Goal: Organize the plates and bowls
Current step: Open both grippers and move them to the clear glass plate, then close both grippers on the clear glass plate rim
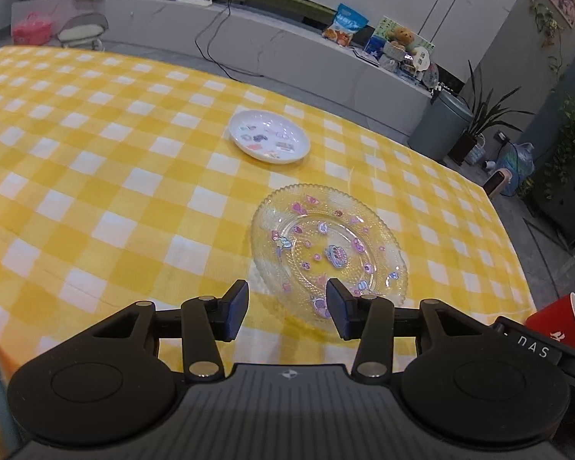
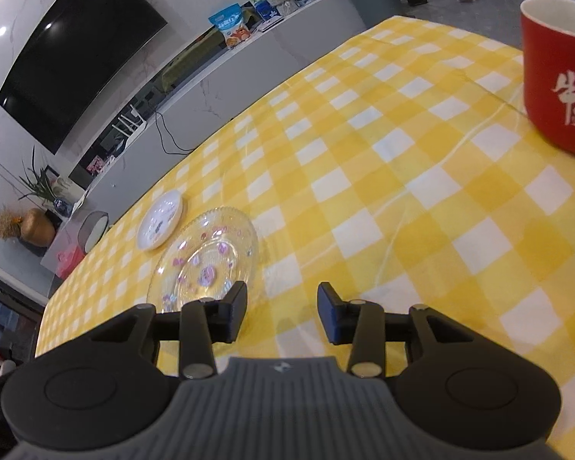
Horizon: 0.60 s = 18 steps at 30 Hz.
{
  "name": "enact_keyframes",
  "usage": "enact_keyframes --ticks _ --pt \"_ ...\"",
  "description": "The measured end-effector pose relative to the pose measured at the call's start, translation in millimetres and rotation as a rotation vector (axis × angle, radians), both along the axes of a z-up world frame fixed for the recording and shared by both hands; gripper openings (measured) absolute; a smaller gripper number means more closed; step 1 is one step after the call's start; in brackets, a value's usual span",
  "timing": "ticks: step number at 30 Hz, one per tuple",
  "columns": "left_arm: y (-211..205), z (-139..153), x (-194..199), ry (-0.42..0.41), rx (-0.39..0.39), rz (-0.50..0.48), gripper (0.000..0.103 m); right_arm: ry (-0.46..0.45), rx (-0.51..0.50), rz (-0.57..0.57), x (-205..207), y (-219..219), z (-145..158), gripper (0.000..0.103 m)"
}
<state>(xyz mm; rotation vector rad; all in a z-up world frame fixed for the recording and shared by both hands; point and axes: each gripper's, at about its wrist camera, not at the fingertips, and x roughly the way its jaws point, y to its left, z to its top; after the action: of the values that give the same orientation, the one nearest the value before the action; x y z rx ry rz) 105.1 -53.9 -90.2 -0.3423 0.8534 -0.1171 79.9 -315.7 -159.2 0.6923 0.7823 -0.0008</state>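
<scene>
A clear glass plate [image 1: 327,253] with pink and purple cartoon stickers lies on the yellow checked tablecloth [image 1: 115,176]. Beyond it sits a smaller white plate [image 1: 269,136] with stickers. My left gripper [image 1: 286,312] hovers open over the glass plate's near rim, nothing between its fingers. In the right wrist view the glass plate [image 2: 207,257] and the white plate [image 2: 160,219] lie to the left. My right gripper [image 2: 281,314] is open above bare cloth, just right of the glass plate's near edge, holding nothing.
A red cup [image 2: 556,76] with white characters stands on the table at the right; the same red cup [image 1: 561,320] shows at the left wrist view's right edge. The table's far edge [image 1: 326,103] drops toward a grey bench, a bin [image 1: 439,124] and plants.
</scene>
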Motion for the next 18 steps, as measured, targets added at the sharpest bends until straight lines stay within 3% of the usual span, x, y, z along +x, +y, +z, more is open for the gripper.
enact_keyframes --ticks 12,18 --pt "8 -19 18 0.004 -0.053 0.022 0.053 -0.025 0.045 -0.019 22 -4 -15 0.039" --pt "8 -27 26 0.002 -0.072 0.011 0.051 -0.049 0.058 -0.007 25 -1 -22 0.027"
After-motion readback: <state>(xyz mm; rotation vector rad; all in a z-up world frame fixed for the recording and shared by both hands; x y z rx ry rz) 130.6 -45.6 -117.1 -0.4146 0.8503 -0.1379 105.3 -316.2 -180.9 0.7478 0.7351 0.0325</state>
